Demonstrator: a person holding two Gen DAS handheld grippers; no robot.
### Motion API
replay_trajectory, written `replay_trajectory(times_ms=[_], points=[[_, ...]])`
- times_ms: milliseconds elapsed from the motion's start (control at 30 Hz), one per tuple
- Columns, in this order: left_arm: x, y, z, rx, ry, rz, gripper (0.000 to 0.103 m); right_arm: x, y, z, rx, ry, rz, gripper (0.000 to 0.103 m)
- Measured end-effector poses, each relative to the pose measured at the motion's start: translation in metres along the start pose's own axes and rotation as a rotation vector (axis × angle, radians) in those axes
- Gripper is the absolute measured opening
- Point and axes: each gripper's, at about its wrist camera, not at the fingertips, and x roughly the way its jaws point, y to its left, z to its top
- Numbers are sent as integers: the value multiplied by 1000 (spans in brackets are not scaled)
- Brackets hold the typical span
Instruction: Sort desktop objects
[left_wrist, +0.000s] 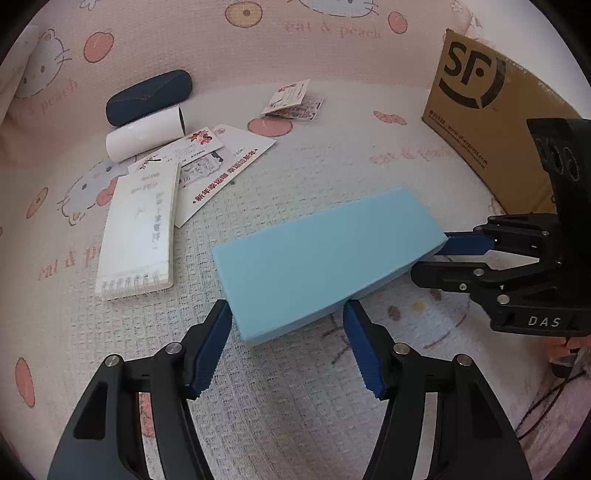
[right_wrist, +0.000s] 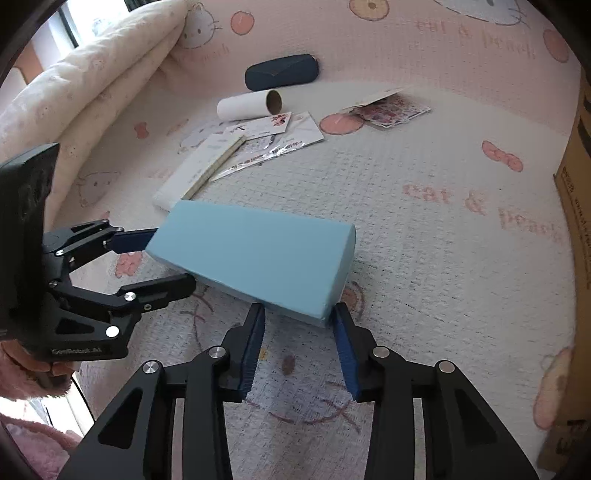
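A light blue rectangular block (left_wrist: 325, 254) lies tilted over the pink-and-white cat-print bedding (left_wrist: 295, 387). In the left wrist view my left gripper (left_wrist: 286, 312) has its blue pads against the two sides of the block's near end. My right gripper (left_wrist: 432, 256) comes in from the right and clamps the far right end. From the right wrist view, the block (right_wrist: 258, 251) has its near end between my right gripper's (right_wrist: 298, 312) pads, which touch it. My left gripper (right_wrist: 173, 260) holds the left end. Whether the block is off the bedding, I cannot tell.
Behind the block lie a spiral notepad (left_wrist: 138, 229), loose printed cards (left_wrist: 225, 162), a white paper roll (left_wrist: 146, 136), a dark glasses case (left_wrist: 147, 96) and a sticker packet (left_wrist: 291, 99). A brown SF cardboard box (left_wrist: 491, 122) stands right. A folded quilt (right_wrist: 92, 85) lies left.
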Motion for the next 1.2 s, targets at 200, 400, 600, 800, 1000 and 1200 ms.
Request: replay_trajectory(times_ms=[200, 400, 600, 800, 1000, 1200], points=[[-19, -1, -2, -40, 120, -64, 65, -32, 5, 0, 116, 42, 32, 32], [-31, 3, -3, -105, 109, -131, 65, -54, -16, -5, 374, 29, 140, 28], [-7, 8, 5, -149, 113, -111, 65, -37, -42, -10, 478, 22, 150, 25], [-6, 19, 1, -238, 72, -113, 65, -28, -50, -16, 489, -54, 141, 40], [-15, 35, -13, -401, 11, -132, 65, -16, -39, -10, 405, -64, 139, 44], [-10, 41, -19, -486, 21, -148, 65, -5, -41, -15, 447, -52, 162, 45]])
